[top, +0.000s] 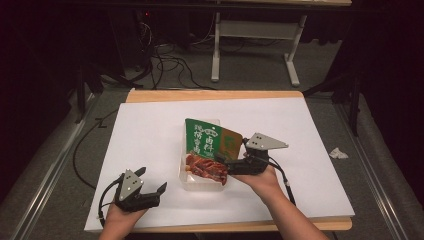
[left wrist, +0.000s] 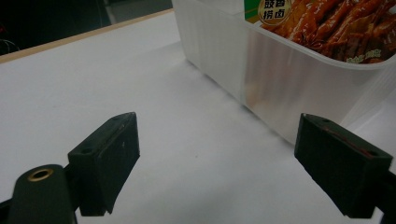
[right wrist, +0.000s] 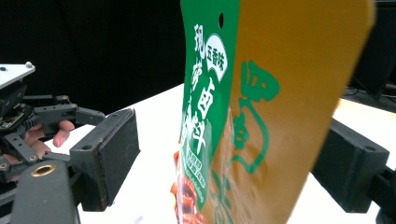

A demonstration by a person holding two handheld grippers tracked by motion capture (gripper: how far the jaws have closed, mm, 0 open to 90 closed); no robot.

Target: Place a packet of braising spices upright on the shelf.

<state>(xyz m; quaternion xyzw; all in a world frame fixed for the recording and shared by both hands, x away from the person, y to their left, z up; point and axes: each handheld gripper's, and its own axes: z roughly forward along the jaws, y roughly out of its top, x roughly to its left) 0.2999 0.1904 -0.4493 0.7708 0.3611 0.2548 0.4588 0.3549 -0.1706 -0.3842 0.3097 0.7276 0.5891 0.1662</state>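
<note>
A clear plastic tub (top: 192,181) stands mid-table on the white sheet (top: 150,130). In it a green snack packet (top: 202,142) printed with red-brown meat leans upright, with a brown-orange packet (top: 231,142) behind it. My right gripper (top: 223,164) is at the tub's right side. In the right gripper view it (right wrist: 229,168) is open, and the green packet (right wrist: 205,116) and orange packet (right wrist: 289,93) stand between its wide-apart jaws. My left gripper (top: 152,179) rests open at the front left. In its own view it (left wrist: 219,163) holds nothing and faces the tub (left wrist: 261,79).
The wooden table edge (top: 215,95) shows beyond the sheet. On the floor lie a crumpled white scrap (top: 338,153) at the right and cables (top: 165,60) at the back. A white table frame (top: 250,30) stands farther off.
</note>
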